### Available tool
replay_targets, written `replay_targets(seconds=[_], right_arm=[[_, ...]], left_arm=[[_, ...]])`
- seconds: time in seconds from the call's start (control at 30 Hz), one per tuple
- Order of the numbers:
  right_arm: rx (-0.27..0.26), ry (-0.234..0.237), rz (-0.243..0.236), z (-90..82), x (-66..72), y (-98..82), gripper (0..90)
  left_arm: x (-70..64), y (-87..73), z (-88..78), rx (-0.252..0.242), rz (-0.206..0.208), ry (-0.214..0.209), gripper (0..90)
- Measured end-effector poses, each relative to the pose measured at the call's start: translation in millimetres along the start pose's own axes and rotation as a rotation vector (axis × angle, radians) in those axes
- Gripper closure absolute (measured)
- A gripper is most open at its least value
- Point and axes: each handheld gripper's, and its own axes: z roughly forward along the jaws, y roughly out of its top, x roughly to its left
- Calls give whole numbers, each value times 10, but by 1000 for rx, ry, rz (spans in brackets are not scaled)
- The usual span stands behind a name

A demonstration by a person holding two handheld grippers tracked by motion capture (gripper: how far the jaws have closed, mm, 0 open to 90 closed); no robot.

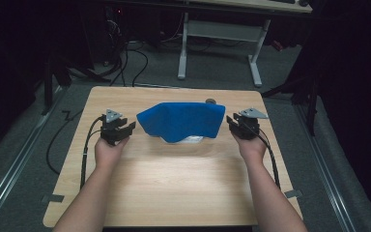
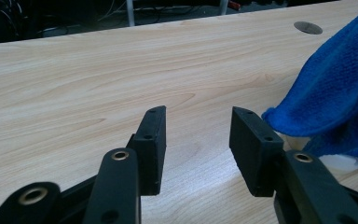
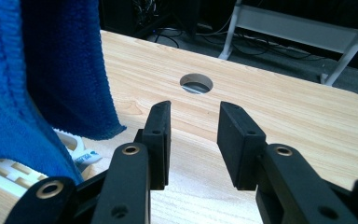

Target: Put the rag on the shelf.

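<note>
Wooden table [image 1: 174, 193] bears a blue cloth [image 1: 181, 121] lying crosswise (both grippers' fingers spread, gripping nothing).

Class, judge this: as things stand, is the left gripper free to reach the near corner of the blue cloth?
Probably yes. The left gripper is open beside the blue cloth, and in the left gripper view only bare table lies between its jaws and the drooping corner.

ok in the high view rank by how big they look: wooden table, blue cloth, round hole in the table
1. wooden table, largest by far
2. blue cloth
3. round hole, smallest, partly hidden behind the cloth
</note>
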Motion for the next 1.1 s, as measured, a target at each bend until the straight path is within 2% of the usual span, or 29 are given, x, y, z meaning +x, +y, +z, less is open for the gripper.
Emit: replay_targets(seconds=[0.23,0.3,0.5,0.6,0.67,0.7,0.8,0.83,0.9,0.93,1.0,1.03,1.1], right_arm=[[-10,-4,-8,-57,-9,-15,622],[-30,-12,-16,-91,-7,-33,621],[-8,-18,-19,-151,-5,-59,576],[-10,-8,-32,-227,27,-56,561],[-24,4,-52,-288,59,-71,555],[-19,2,-61,-344,97,-104,534],[4,18,-66,-421,142,-150,503],[4,18,-66,-421,142,-150,503],[-27,23,-89,-552,214,-223,478],[-27,23,-89,-552,214,-223,478],[4,44,-106,-652,302,-279,432],[4,44,-106,-652,302,-279,432],[-2,57,-122,-728,378,-315,423]], left_arm=[[37,-10,-82,-3,-1,14,550],[39,0,-116,-9,6,16,546],[21,28,-215,-16,19,18,523],[-22,-9,-287,-22,30,15,511],[-72,-79,-344,-18,53,25,509],[-108,-144,-386,-4,53,29,506],[-147,-213,-442,-5,43,20,501],[-182,-261,-491,-5,34,16,501],[-246,-337,-563,-8,29,0,494],[-284,-370,-596,-6,30,-4,494],[-407,-459,-695,-5,31,-26,481],[-407,-459,-695,-5,31,-26,477],[-512,-513,-757,-5,36,-47,474]])
